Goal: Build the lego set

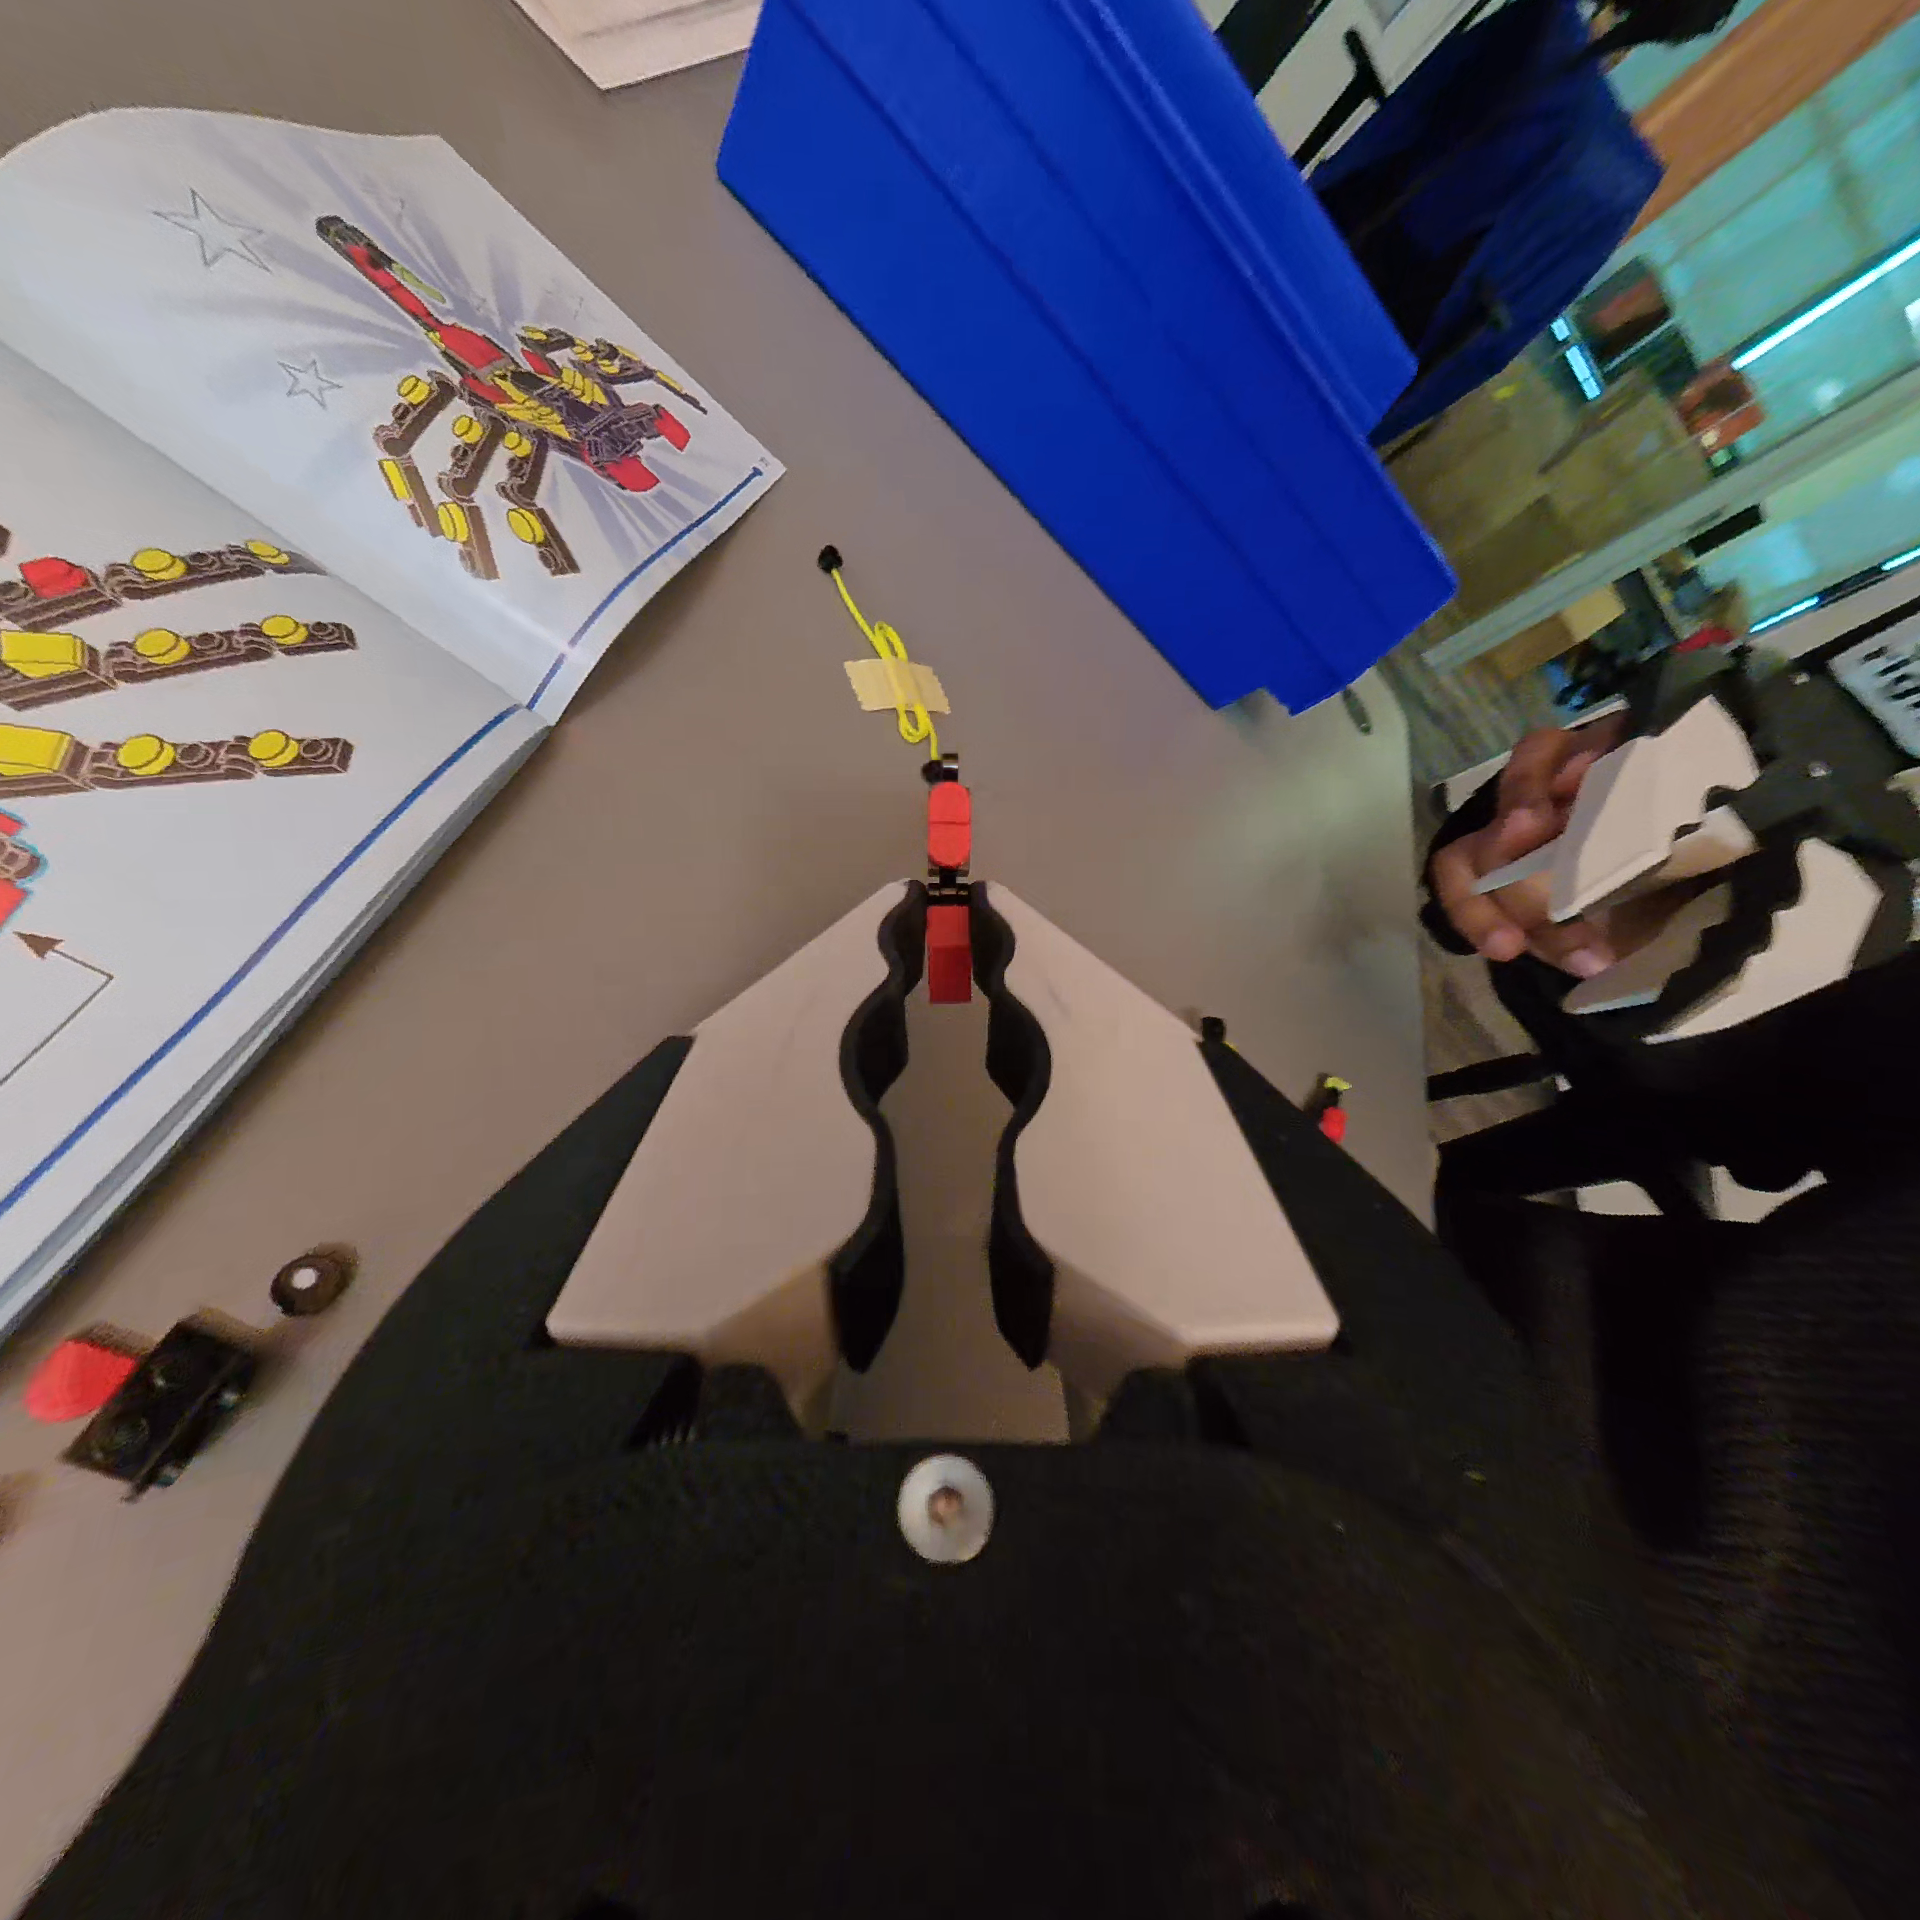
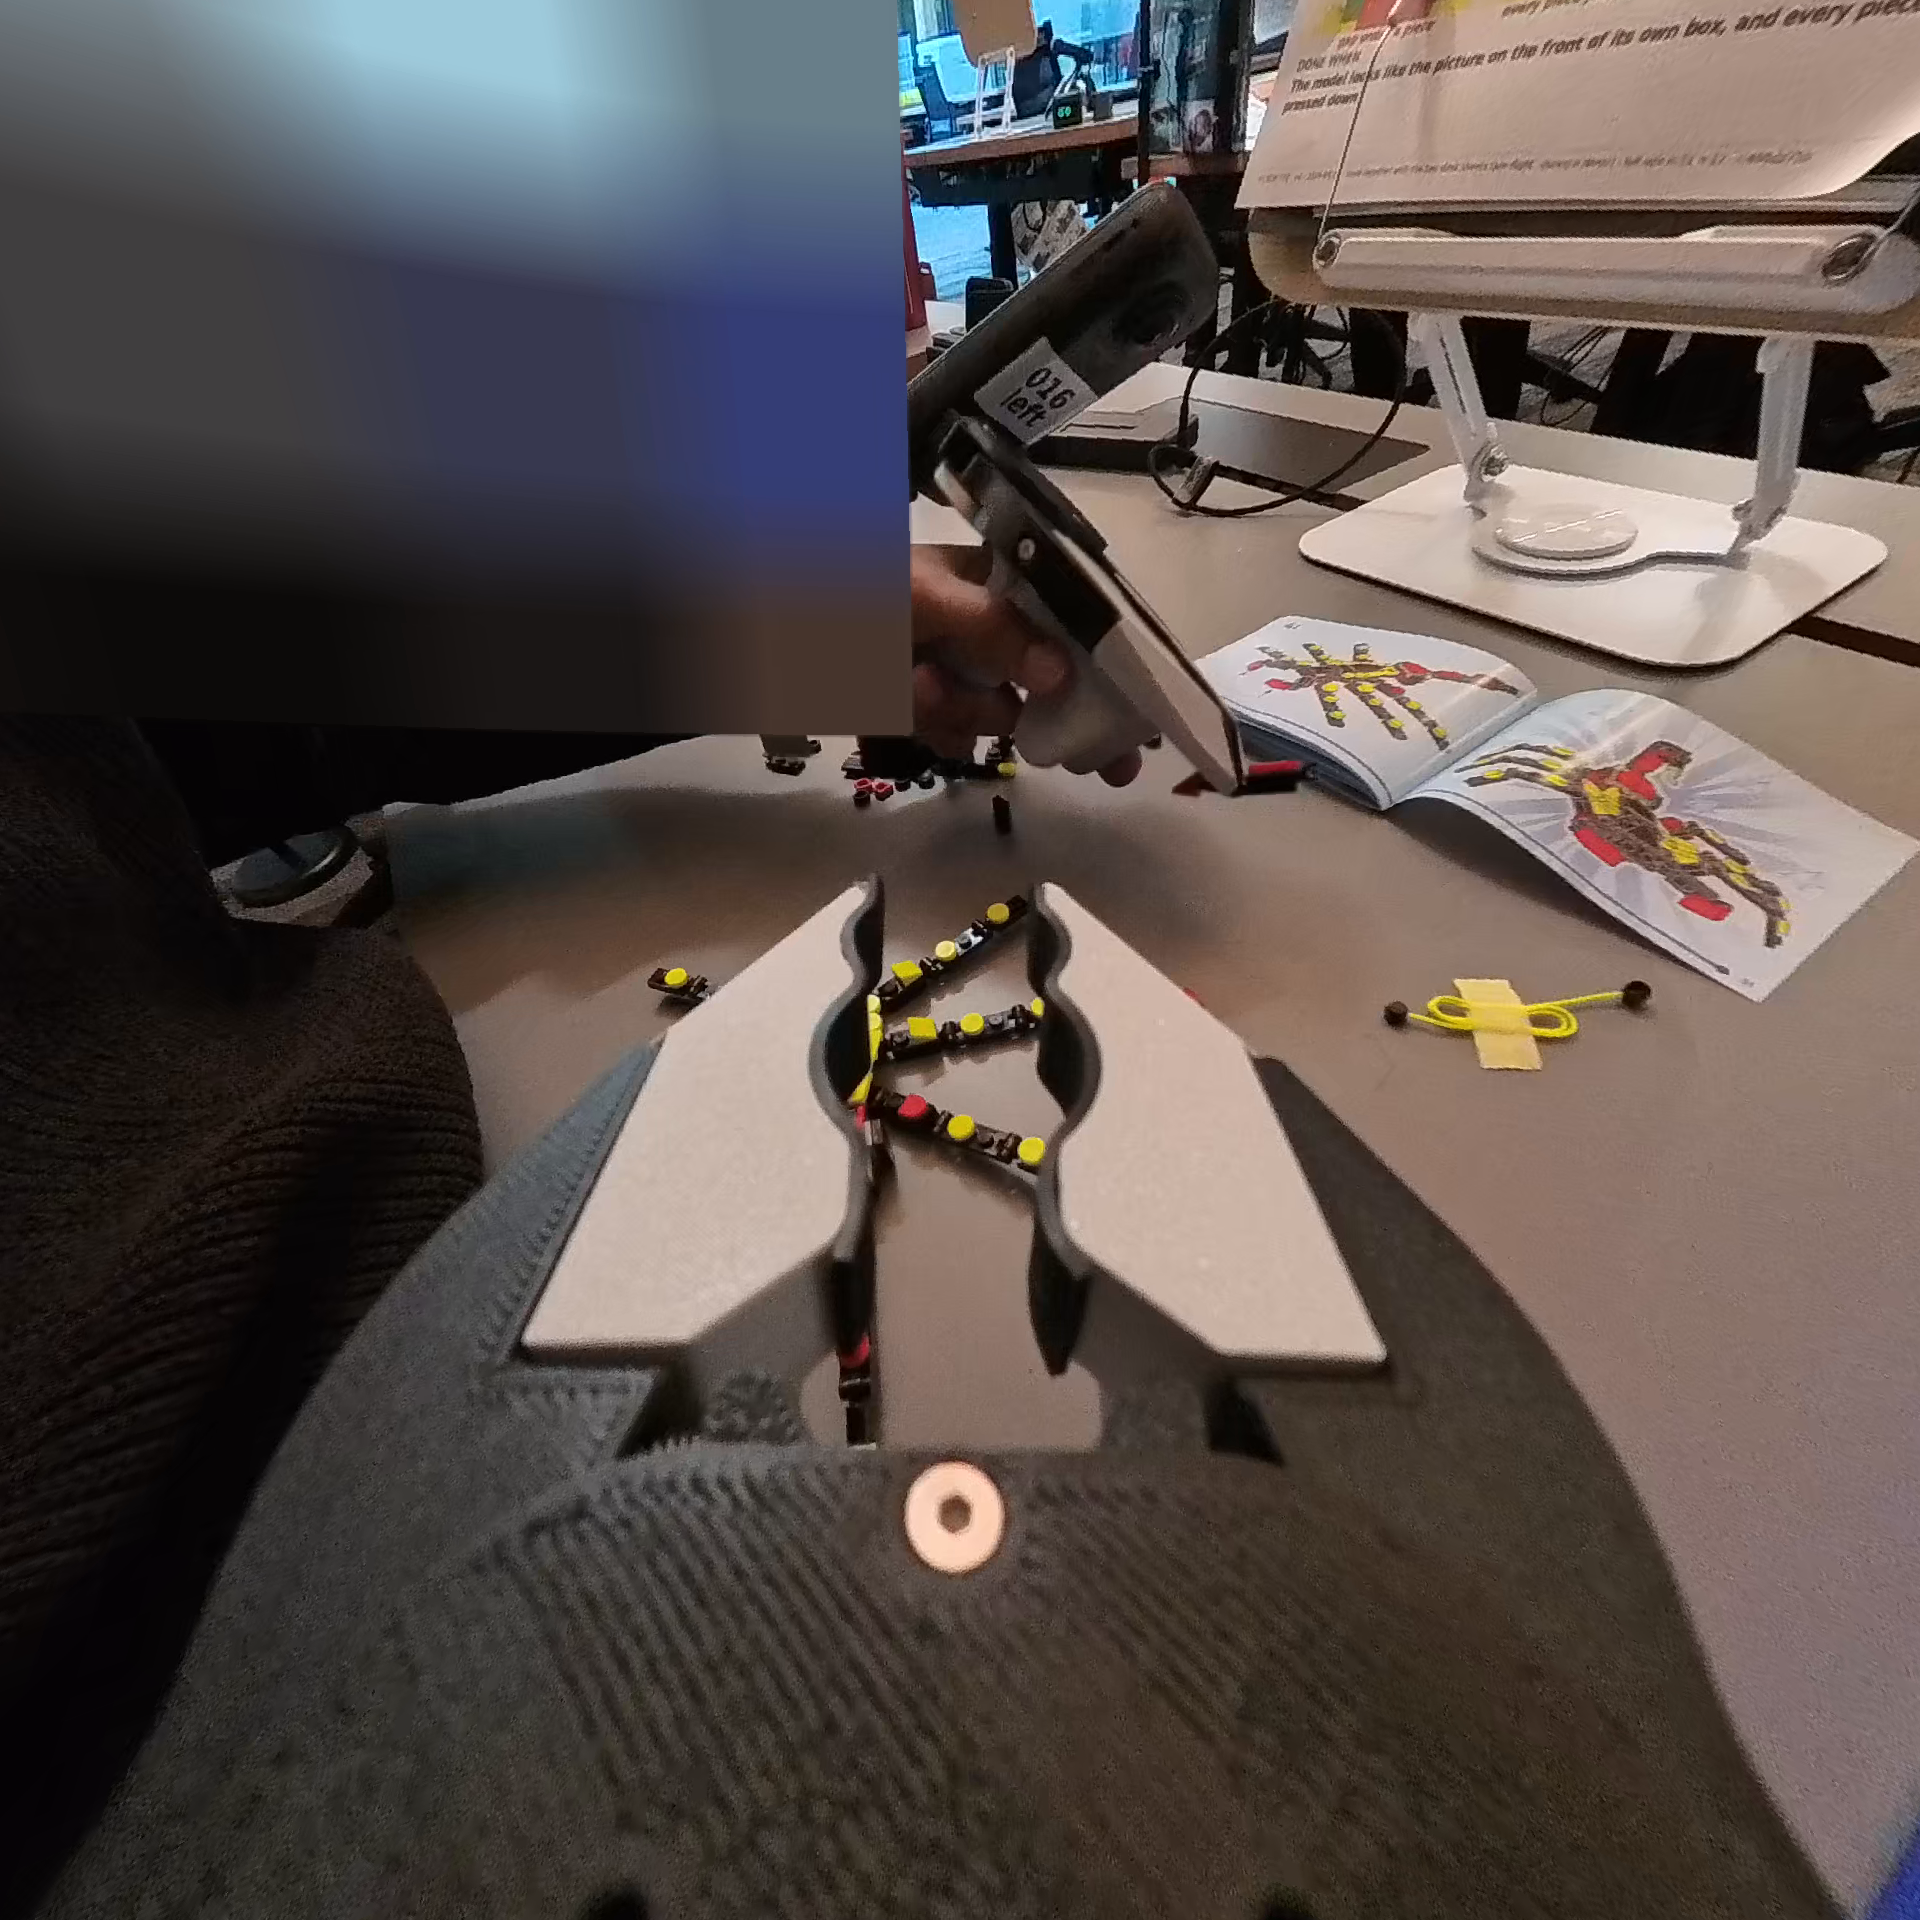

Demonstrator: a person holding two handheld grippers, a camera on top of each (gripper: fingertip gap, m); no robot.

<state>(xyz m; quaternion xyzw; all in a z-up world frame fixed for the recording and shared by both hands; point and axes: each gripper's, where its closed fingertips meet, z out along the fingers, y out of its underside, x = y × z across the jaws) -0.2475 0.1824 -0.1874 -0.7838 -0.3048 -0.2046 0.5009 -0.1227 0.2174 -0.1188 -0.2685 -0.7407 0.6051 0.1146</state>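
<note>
- Lego assembly of red and black hinged pieces (image 1: 948, 914): clamped between the tips of the left gripper (image 1: 945, 904); its far end sticks out past the fingertips, above the grey table surface (image 1: 1143, 831)
- Left gripper, state: jaws closed down to the width of the red piece; in the right wrist view this gripper (image 2: 1242, 774) is held in a hand (image 2: 997, 665) and tilts down toward the open booklet, with the red piece at its tip
- Right gripper (image 2: 951, 899), state: jaws parted with a clear gap; nothing is held between the tips
- Partly built model of dark jointed legs with yellow round studs (image 2: 951, 1029): lies on the surface, seen through the gap between the right fingers; one edge sits just beside the left-hand finger, and contact cannot be determined
- Open instruction booklet with a picture of a red, yellow and brown creature (image 1: 312, 582): lies flat on the surface, beyond the left gripper to one side
- Yellow cord with black end beads, fixed down by a strip of tape (image 1: 894, 675): lies on the surface ahead of the left gripper tips, between the booklet and the blue plastic bin (image 1: 1091, 343)
- Loose red and black bricks (image 1: 135, 1392): lie near the booklet's edge
- White tablet stand carrying a printed sheet (image 2: 1590, 540): stands at the far edge of the surface
</note>
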